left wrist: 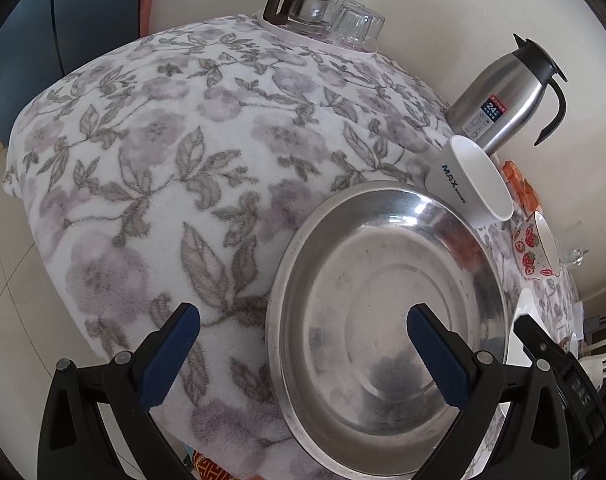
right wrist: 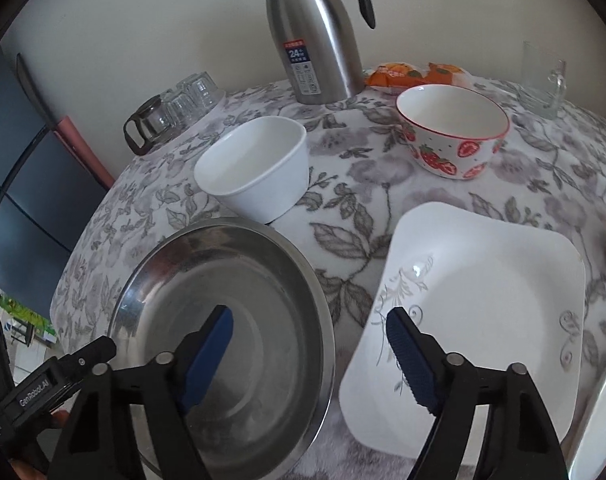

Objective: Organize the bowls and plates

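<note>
The bench (right wrist: pixel 383 200) is covered with a floral cloth. A steel plate (right wrist: pixel 231 320) is seen lying flat near the front edge, with a white bowl (right wrist: pixel 255 168) just behind it and a square white plate (right wrist: pixel 483 312) just beside it to the right in the right wrist view. A strawberry bowl (right wrist: pixel 455 132) stands farther back, in front of a steel flask (right wrist: pixel 315 40) and an orange packet (right wrist: pixel 407 74). A glass mug (right wrist: pixel 543 80) is noted at the far right, and a glass pot with upturned glasses (right wrist: pixel 175 108) at the far left.

The left claw (left wrist: pixel 303 352) is held wide open over the steel plate's left rim; nothing is gripped. The right claw (right wrist: pixel 311 352) is also open, one finger above the steel plate and the other above the square white plate; nothing is held between the pads.
</note>
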`<state>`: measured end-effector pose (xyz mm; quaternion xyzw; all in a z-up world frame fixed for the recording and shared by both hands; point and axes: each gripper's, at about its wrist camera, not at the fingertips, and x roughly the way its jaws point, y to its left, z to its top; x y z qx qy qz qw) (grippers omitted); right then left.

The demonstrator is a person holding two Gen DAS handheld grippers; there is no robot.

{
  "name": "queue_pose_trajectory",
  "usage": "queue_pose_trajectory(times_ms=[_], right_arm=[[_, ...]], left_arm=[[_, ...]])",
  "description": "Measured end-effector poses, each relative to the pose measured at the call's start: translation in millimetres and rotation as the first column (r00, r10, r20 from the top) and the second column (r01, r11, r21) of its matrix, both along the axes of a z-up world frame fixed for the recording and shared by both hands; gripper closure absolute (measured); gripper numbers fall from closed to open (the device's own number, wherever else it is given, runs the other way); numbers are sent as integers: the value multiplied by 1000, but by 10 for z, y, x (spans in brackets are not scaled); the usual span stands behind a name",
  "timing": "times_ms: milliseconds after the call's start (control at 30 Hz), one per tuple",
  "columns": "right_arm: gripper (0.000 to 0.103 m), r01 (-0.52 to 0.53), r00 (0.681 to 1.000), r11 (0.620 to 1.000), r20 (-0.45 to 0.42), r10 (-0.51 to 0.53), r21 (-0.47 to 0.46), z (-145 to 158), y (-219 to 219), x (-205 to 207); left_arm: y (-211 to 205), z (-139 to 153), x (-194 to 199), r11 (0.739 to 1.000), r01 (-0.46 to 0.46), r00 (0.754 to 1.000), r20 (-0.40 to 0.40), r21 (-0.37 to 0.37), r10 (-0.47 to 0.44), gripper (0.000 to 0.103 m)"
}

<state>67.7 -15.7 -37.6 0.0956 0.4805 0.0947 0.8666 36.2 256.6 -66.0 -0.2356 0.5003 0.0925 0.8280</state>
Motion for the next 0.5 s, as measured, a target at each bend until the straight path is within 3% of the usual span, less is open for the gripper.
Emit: queue_pose_trajectory(times_ms=[167, 267, 500], right_arm=[[53, -33, 999, 997, -19, 35, 63, -76, 2, 113], [61, -31, 999, 996, -33, 34, 77, -136, 1, 153], [74, -8, 998, 993, -67, 15, 116, -236, -75, 192]], left_arm=[[19, -40, 5, 1000, 1, 1000, -21, -22, -1, 0], [18, -66, 11, 999, 8, 999, -32, -34, -9, 1], [23, -115, 10, 999, 8, 998, -55, -45, -11, 27]])
